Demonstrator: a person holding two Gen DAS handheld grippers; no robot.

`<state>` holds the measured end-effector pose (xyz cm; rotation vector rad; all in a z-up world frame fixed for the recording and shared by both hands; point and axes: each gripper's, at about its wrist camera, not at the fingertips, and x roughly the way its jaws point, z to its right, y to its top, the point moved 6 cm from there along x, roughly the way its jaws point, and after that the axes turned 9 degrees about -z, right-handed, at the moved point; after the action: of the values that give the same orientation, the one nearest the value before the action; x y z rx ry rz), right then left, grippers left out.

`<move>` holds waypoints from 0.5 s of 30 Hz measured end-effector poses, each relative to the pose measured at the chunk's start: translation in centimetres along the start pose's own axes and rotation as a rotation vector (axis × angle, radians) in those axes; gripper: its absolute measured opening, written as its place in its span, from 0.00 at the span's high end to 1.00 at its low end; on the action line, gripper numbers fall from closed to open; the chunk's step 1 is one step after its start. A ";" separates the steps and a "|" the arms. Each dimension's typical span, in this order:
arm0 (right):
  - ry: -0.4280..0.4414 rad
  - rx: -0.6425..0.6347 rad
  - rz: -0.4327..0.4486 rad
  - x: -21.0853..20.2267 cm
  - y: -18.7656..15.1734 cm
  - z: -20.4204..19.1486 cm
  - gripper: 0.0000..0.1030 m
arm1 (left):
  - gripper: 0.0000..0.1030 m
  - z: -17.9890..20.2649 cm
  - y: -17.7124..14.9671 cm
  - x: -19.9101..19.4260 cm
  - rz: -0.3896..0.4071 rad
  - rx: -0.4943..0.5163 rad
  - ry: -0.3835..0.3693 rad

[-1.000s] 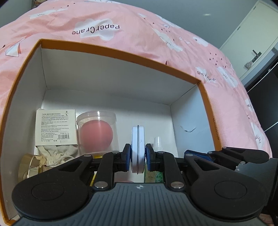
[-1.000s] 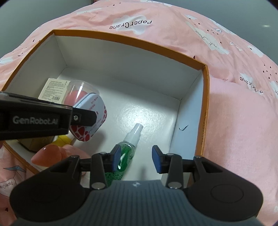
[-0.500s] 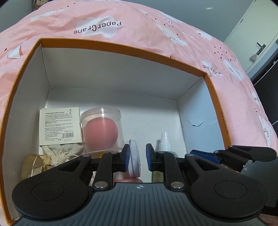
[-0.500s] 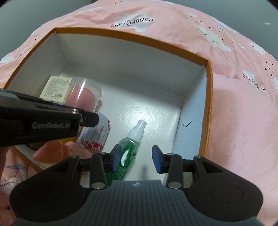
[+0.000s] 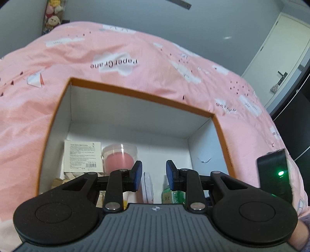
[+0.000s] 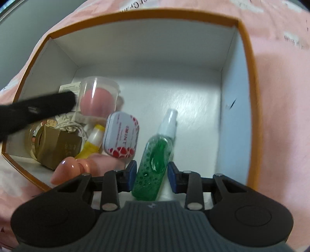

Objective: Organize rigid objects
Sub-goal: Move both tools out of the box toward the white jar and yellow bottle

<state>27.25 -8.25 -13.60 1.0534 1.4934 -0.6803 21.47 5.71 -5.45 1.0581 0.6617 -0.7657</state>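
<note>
An orange-rimmed white box (image 5: 135,93) (image 6: 135,17) sits on a pink quilt. My left gripper (image 5: 153,174) hovers above the box's near side, its jaws opening with nothing pressed between them. The white and red mint tin (image 6: 122,135) (image 5: 148,186) leans free in the box below it. My right gripper (image 6: 152,171) points steeply down into the box. A green spray bottle (image 6: 155,160) lies on the floor between its fingers. Its jaws are closing, and a thin gap still shows beside each pad.
Along the box's left side are a clear cup with a pink sponge (image 6: 96,98), a white labelled carton (image 5: 82,157), a cloth pouch, a gold jar (image 6: 56,143), a yellow tube (image 6: 93,143) and a pink object (image 6: 77,166). The box's right half shows bare floor. A door (image 5: 281,58) stands at the far right.
The left gripper let go of the mint tin, spread its jaws and drew up and back. The right gripper tipped down over the green bottle and its jaws narrowed around it.
</note>
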 end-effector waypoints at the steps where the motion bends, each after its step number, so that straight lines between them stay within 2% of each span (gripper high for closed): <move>1: 0.003 -0.004 0.008 0.1 -0.1 -0.2 0.68 | 0.71 0.0 0.0 -0.4 0.009 0.001 0.002; 7: 0.022 -0.028 0.024 0.0 -0.4 -1.3 0.70 | 0.71 0.1 -0.6 -1.8 0.033 0.003 -0.005; 11: -0.037 -0.044 0.035 -0.8 -0.2 -1.5 0.67 | 0.71 0.5 -1.1 -2.5 0.039 0.013 -0.015; 15: -0.102 -0.075 0.097 -2.9 -0.7 -1.5 0.65 | 0.71 1.2 -1.7 -3.3 0.046 0.029 -0.034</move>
<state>25.87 -7.95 -10.59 1.0129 1.3608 -0.5963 18.31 4.90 -3.31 1.0813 0.5962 -0.7538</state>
